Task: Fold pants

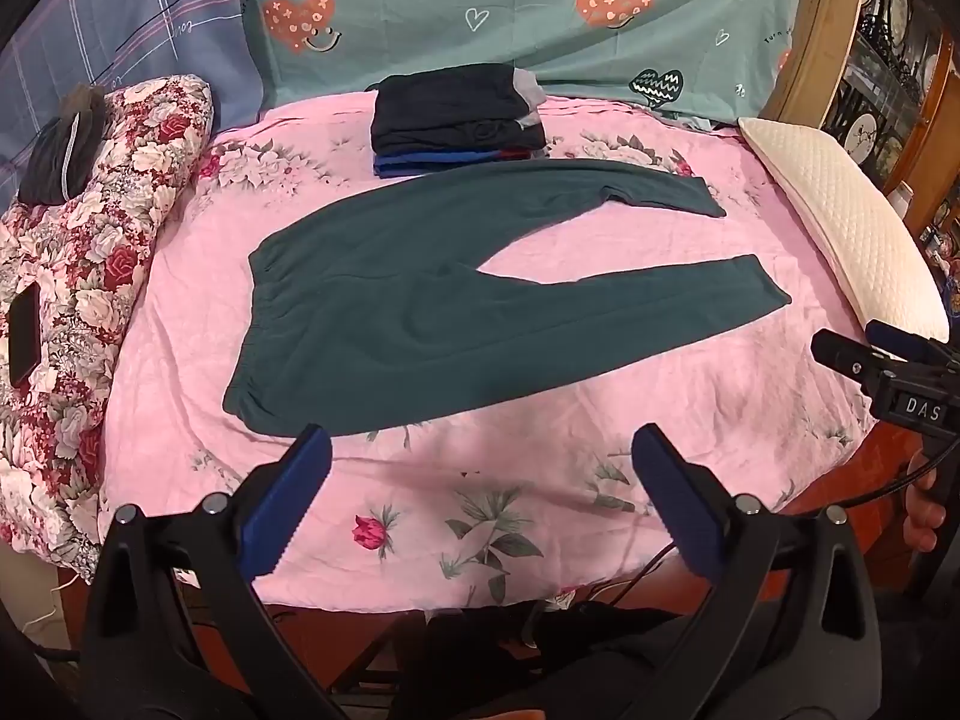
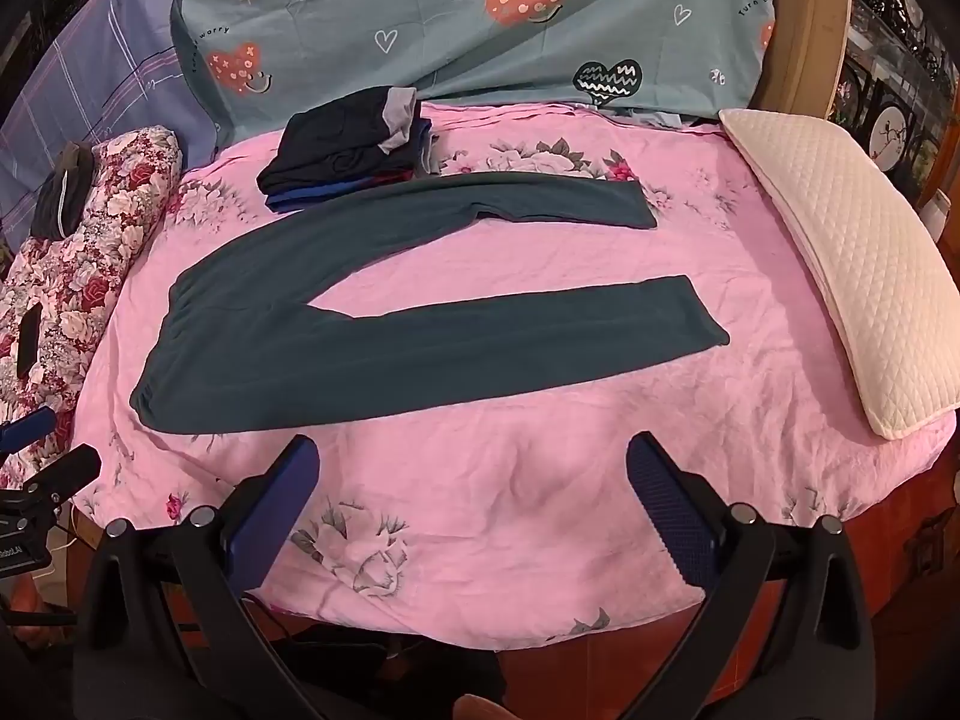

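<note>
Dark teal pants (image 1: 420,312) lie flat on the pink floral sheet (image 1: 480,510), waistband to the left, both legs spread apart to the right. They also show in the right wrist view (image 2: 390,336). My left gripper (image 1: 480,450) is open and empty, hovering over the sheet just in front of the waistband corner. My right gripper (image 2: 474,462) is open and empty, over the sheet in front of the near leg. The right gripper also shows at the right edge of the left wrist view (image 1: 888,360).
A stack of folded dark clothes (image 1: 456,120) sits behind the pants. A floral quilt roll (image 1: 90,276) with a phone (image 1: 24,330) lies at left. A white pillow (image 1: 840,240) lies at right. A teal heart-print sheet (image 1: 510,18) hangs behind.
</note>
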A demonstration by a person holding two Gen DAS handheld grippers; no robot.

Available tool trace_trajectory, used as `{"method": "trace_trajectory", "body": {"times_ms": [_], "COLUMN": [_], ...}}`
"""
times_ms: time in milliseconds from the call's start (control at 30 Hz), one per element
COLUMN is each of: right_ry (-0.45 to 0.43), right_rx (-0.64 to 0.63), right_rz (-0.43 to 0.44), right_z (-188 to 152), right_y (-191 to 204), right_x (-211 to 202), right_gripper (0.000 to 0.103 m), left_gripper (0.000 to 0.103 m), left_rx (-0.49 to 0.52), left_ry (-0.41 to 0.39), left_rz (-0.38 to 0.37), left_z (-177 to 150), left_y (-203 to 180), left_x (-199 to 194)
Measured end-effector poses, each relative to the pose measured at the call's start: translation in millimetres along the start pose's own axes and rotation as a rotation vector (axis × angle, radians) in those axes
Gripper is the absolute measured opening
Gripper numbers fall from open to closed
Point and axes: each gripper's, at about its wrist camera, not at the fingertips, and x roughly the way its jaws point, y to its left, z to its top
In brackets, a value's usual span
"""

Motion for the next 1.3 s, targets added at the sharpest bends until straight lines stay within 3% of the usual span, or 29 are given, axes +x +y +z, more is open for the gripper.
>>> {"method": "trace_trajectory", "body": {"times_ms": [1300], "right_ry": [0.024], "right_rx": [-0.011], "right_rz": [0.002], "right_z": [4.7], "right_y": [2.2], "right_x": [7.9], "right_gripper": [0.102], "left_gripper": [0.101], "left_rx": [-0.001], "left_ry": [0.002], "left_rz": [0.002], "left_z": [-1.1], "left_y": [3.2], "left_x": [5.7]}}
